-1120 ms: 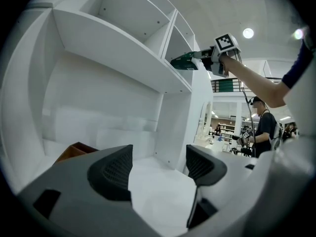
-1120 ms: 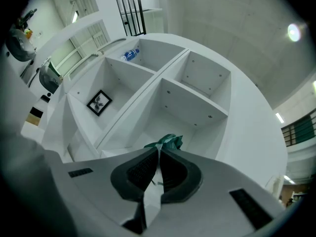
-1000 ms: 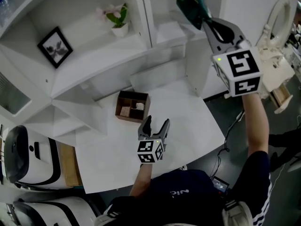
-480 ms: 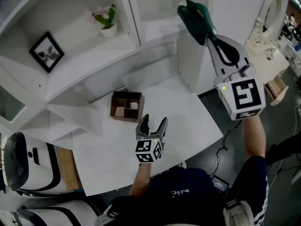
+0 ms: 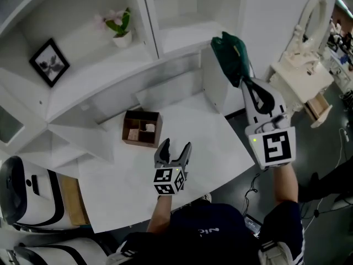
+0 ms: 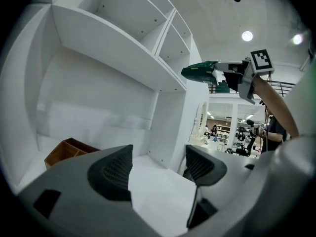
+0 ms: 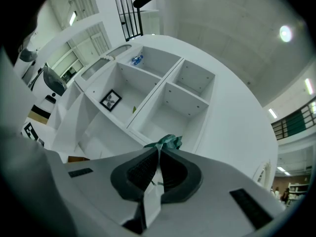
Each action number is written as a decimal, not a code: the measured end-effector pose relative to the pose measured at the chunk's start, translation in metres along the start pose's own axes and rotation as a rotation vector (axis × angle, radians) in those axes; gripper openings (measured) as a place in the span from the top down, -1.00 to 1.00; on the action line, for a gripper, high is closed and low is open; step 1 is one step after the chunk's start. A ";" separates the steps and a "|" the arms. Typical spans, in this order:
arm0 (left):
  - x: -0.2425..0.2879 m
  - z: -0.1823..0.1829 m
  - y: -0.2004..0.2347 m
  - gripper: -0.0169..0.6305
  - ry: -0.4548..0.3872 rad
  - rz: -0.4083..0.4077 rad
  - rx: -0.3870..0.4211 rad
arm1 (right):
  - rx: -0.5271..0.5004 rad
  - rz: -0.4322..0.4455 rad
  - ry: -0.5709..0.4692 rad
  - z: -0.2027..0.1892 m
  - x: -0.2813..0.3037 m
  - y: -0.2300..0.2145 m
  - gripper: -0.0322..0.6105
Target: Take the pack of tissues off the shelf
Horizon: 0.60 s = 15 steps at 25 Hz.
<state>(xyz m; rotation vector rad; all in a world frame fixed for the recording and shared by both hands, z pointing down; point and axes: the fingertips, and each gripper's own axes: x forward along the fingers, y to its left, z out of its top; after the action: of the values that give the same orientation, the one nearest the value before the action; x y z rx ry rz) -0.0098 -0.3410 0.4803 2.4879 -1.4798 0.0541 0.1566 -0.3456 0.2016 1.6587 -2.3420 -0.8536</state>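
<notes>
Pinching pack (image 5: 229,53) by its edge, right gripper (image 5: 242,81) holds it clear of shelf (image 5: 182,36); removal looks done. Left gripper (image 5: 173,149) hangs wide, empty, unneeded.

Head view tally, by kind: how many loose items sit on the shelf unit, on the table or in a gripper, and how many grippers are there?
green tissue pack: 1, clamped in the right gripper
framed picture: 1
potted flower: 1
brown divided box: 1
grippers: 2, counting the left gripper, open and empty
Total: 6
</notes>
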 end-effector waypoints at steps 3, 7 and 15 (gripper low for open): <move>0.002 -0.002 -0.001 -0.09 0.005 -0.004 -0.002 | 0.022 0.016 0.030 -0.015 -0.010 0.012 0.86; 0.002 -0.004 0.000 -0.09 0.010 0.001 -0.005 | 0.077 0.040 0.087 -0.042 -0.020 0.034 0.86; -0.005 0.000 0.008 -0.09 -0.001 0.029 0.031 | 0.153 0.039 0.189 -0.085 -0.032 0.068 0.86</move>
<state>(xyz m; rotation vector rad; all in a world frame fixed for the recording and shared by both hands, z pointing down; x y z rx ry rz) -0.0194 -0.3403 0.4812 2.4916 -1.5267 0.0819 0.1493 -0.3318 0.3138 1.6625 -2.3498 -0.4969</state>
